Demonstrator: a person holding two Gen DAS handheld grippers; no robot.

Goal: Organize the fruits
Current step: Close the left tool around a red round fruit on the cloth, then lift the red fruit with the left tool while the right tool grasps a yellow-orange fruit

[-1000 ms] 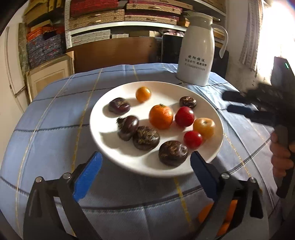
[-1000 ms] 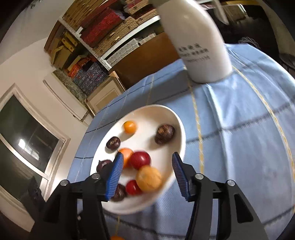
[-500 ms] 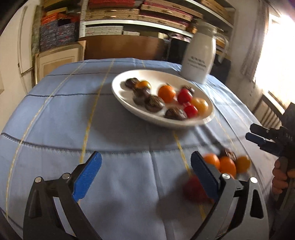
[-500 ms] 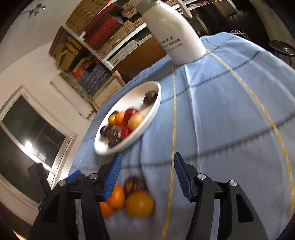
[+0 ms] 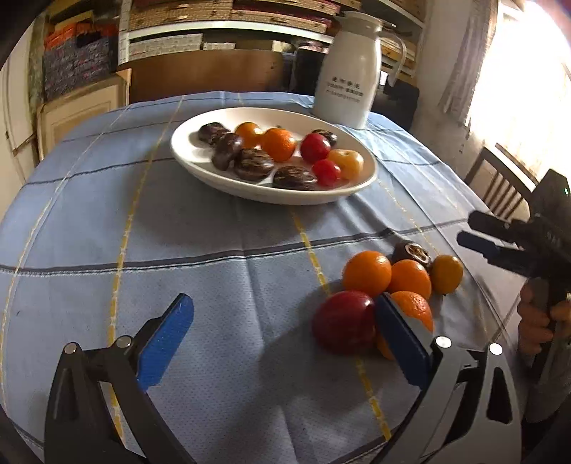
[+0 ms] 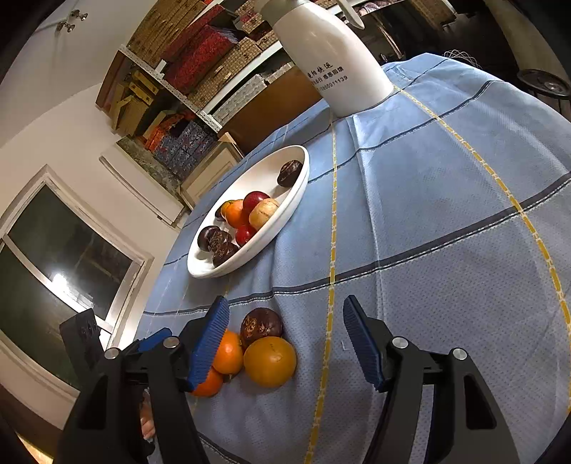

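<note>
both tongs opening, empty: left tongs (image 5: 282,339), right tongs (image 6: 285,339). i'd pinch the round, roll-prone orange (image 6: 270,361) across its middle, gently.

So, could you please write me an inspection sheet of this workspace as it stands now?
Surface: blue checked tablecloth, creased.
Job's things: white plate holding dark, orange and red fruits; loose fruit pile on the cloth near the front edge.
Clutter: white jug behind the plate.
Grippers: left gripper jaws opening, empty; right gripper jaws opening over the pile, gripping nothing.
Cables: nothing seen.
Surroundings: shelves stacked with boxes, a bright window.
</note>
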